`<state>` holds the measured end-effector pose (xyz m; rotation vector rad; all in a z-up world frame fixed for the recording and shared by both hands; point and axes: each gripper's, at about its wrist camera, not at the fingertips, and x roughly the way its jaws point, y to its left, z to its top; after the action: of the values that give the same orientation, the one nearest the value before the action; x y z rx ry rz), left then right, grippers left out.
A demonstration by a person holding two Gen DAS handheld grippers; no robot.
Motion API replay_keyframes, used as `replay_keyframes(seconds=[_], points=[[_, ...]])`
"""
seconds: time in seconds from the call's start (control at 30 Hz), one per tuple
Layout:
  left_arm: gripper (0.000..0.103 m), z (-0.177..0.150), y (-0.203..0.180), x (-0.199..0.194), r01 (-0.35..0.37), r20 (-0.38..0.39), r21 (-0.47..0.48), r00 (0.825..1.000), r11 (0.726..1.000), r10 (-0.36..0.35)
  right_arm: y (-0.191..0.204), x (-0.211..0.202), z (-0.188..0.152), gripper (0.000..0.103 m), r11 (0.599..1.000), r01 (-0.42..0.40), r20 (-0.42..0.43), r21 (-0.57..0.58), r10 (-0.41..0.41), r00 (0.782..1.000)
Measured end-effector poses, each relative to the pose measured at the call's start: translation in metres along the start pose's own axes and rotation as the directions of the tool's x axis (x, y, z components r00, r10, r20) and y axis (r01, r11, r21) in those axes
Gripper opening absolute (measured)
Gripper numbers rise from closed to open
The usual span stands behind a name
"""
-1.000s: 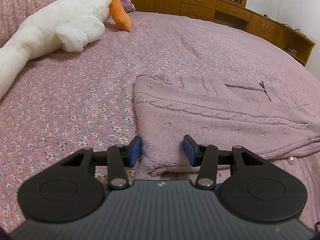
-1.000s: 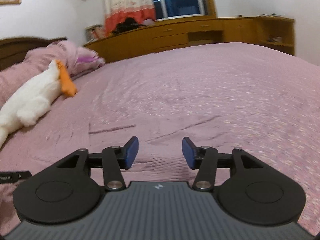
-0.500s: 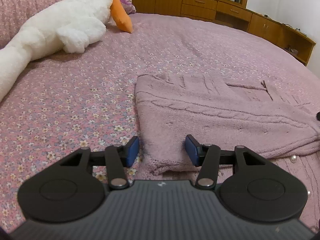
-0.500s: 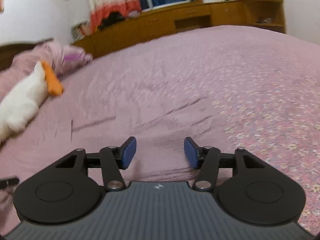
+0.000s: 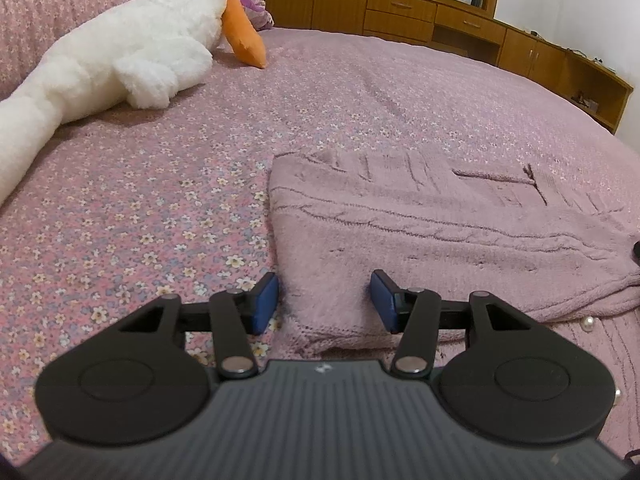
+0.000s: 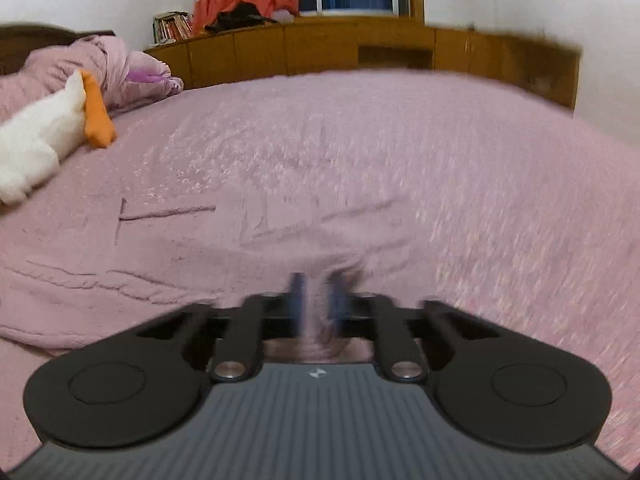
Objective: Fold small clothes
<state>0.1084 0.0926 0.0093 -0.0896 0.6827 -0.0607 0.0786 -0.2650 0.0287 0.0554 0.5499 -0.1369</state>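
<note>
A mauve cable-knit sweater lies flat on the flowered pink bedspread. My left gripper is open and low over the sweater's near left corner, which lies between its blue pads without being pressed. In the blurred right wrist view, the sweater spreads to the left. My right gripper has its jaws closing tight, shut on a bunched fold of the knit that rises between the pads. Pearl buttons show on the sweater's near right part.
A white plush goose with an orange beak lies at the far left of the bed, also visible as the goose in the right wrist view. Wooden cabinets run along the far wall. A pink duvet is heaped near the headboard.
My right gripper dropped toward the sweater and its jaws went from wide apart to shut on a fold of knit. The left gripper kept its place and width.
</note>
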Motion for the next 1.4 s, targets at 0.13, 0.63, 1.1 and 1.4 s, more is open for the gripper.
replay_keyframes(seconds=[0.13,0.63,1.1,1.4], points=[[0.053,0.001,0.0,-0.005,0.013,0.015,0.003,1.0,1.0,-0.013,0.018,-0.013,0.008,0.007,0.996,-0.041,0.034,-0.084,0.044,0.998],[0.053,0.005,0.006,-0.005,0.032,0.01,-0.045,0.999,0.998,-0.032,-0.02,-0.007,0.016,0.059,0.969,-0.116,-0.068,0.218,0.133,0.989],[0.053,0.002,0.003,-0.005,0.017,-0.008,-0.02,1.0,1.0,-0.017,-0.02,-0.024,0.008,0.062,0.975,-0.073,-0.074,0.211,0.091,0.993],[0.053,0.014,-0.006,-0.078,-0.004,0.035,0.03,0.999,1.0,0.003,-0.028,-0.136,0.006,0.073,0.963,-0.257,-0.052,0.084,0.262,0.964]])
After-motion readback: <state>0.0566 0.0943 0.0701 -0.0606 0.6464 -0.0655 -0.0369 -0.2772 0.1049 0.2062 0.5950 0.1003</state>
